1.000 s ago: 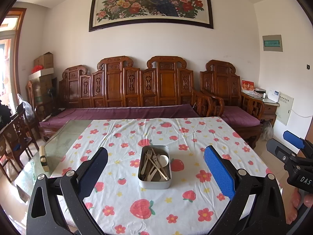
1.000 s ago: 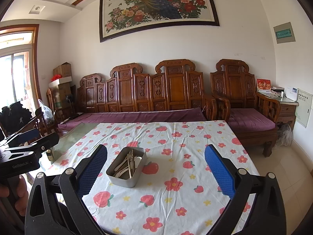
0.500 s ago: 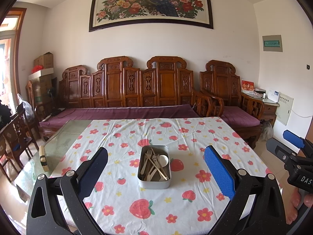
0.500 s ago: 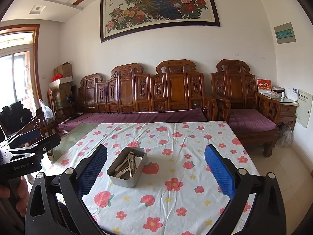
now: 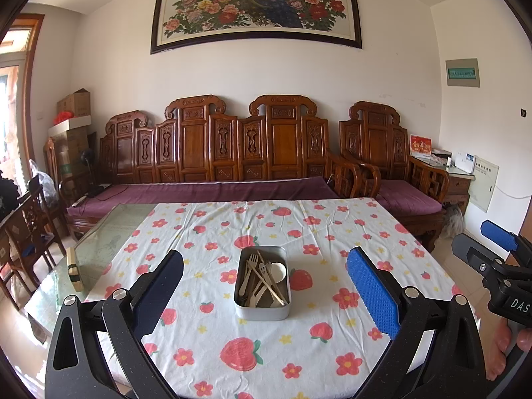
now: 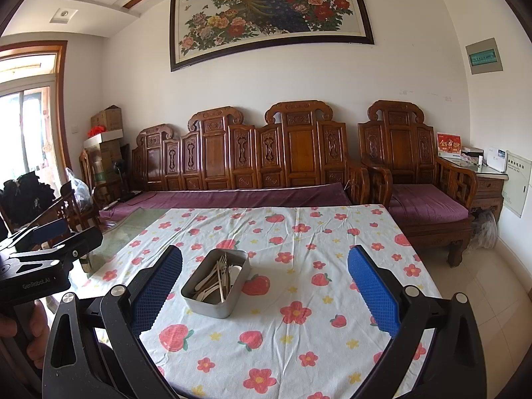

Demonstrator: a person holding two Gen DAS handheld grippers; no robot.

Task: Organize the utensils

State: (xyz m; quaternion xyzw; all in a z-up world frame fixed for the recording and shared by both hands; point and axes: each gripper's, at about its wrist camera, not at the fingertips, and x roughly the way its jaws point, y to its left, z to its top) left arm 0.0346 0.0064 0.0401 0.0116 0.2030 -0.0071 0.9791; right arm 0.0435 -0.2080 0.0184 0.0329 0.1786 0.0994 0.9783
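Both my claws hang released above the flower-and-strawberry printed tablecloth (image 5: 299, 349), nothing between their blue pads.

My left gripper (image 5: 266, 289) faces the grey rectangular metal tin (image 5: 262, 311) squarely, and the tin stands on the cloth well ahead of the fingers, near the middle of the table. Inside it lie pale wooden utensils (image 5: 262, 279) in a loose heap: a fork, a knife, a white-bowled spoon among them. My right gripper (image 6: 264, 286) is spread just as wide, with the tin lying left of centre in its view. A carved wooden bench with purple cushion (image 6: 232, 196) lines the wall behind, under a framed peacock painting (image 6: 269, 13).
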